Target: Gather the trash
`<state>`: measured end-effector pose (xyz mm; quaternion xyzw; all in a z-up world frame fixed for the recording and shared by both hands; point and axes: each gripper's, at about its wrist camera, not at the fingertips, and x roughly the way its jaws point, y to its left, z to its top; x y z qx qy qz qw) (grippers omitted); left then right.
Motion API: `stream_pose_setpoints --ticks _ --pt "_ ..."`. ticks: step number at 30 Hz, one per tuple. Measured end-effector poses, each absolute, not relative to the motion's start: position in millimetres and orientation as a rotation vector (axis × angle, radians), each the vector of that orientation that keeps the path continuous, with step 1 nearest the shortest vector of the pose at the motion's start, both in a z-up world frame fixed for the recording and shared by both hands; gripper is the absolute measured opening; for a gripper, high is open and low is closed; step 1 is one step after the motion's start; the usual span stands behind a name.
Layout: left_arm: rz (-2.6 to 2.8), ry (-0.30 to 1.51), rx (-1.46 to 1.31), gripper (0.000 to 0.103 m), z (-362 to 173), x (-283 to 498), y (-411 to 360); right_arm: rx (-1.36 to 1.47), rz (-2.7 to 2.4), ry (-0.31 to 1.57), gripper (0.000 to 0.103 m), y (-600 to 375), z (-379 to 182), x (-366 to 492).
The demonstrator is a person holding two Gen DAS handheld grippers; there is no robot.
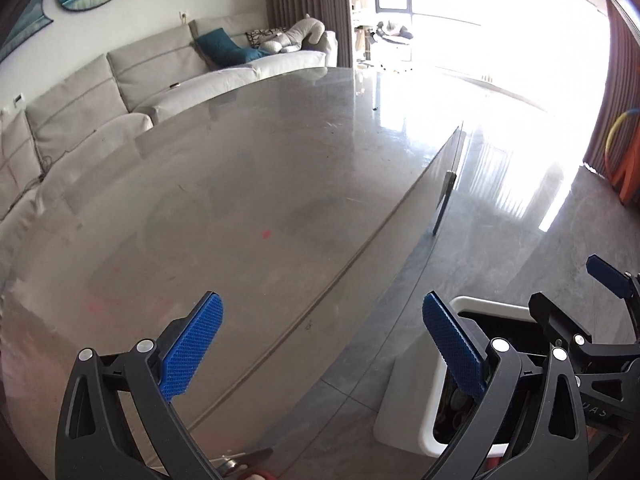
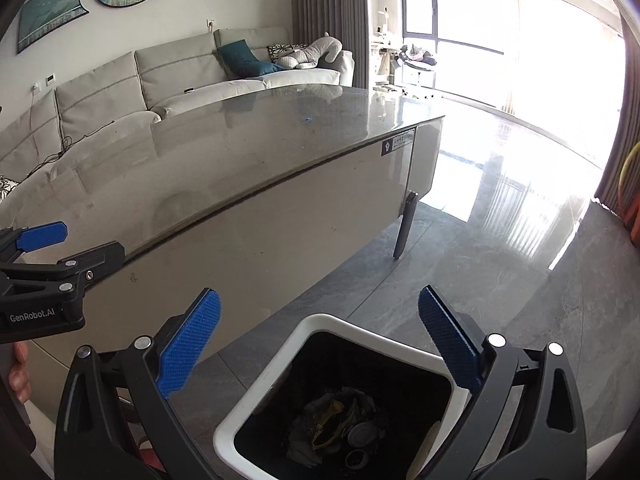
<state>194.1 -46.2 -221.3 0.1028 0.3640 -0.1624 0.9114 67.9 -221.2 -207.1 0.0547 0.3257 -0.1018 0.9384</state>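
A white trash bin (image 2: 312, 328) with a black liner stands on the floor beside the table. Crumpled trash (image 2: 336, 424) lies at its bottom. My right gripper (image 2: 320, 336) is open and empty, directly above the bin's mouth. My left gripper (image 1: 322, 344) is open and empty, above the near edge of the grey table (image 1: 240, 184). The bin (image 1: 404, 412) shows at the lower right of the left wrist view, partly hidden by my right gripper (image 1: 600, 300). The left gripper (image 2: 44, 256) shows at the left edge of the right wrist view.
The glossy grey table (image 2: 224, 152) has small red marks (image 1: 265, 234) on its top. A grey sofa (image 2: 168, 76) with cushions stands behind it. Grey tiled floor (image 2: 500, 280) stretches right toward bright windows. Curtains and an orange object (image 1: 628, 168) are at far right.
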Motion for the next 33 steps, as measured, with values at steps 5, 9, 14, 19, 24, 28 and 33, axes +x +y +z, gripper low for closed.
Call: stream_pose_setpoints --ticks 5,9,14,19,24,28,33 --pt "-0.280 0.699 0.146 0.098 -192.2 204.7 -12.8 0.078 -0.140 0.596 0.099 -193.9 -169.4 93.3" --pt "-0.233 0.679 0.110 0.098 -176.5 213.3 16.1 0.053 -0.082 0.552 0.099 -167.2 -148.3 112.3" --pt "-0.170 0.658 0.045 0.098 -163.3 220.3 52.5 0.051 -0.002 0.520 0.099 -136.0 -128.2 132.1" --pt "-0.127 0.650 0.014 0.098 -161.1 227.1 77.6 -0.004 0.050 0.504 0.099 -107.1 -118.2 146.9" --pt "-0.101 0.656 0.005 0.098 -162.1 230.8 95.1 -0.030 0.070 0.481 0.099 -92.2 -110.2 154.9" --pt "-0.077 0.650 0.027 0.098 -163.7 232.0 101.2 -0.040 0.076 0.471 0.099 -86.3 -107.8 158.2" --pt "-0.071 0.649 0.021 0.098 -162.7 232.3 109.1 -0.050 0.083 0.470 0.099 -78.4 -107.3 159.9"
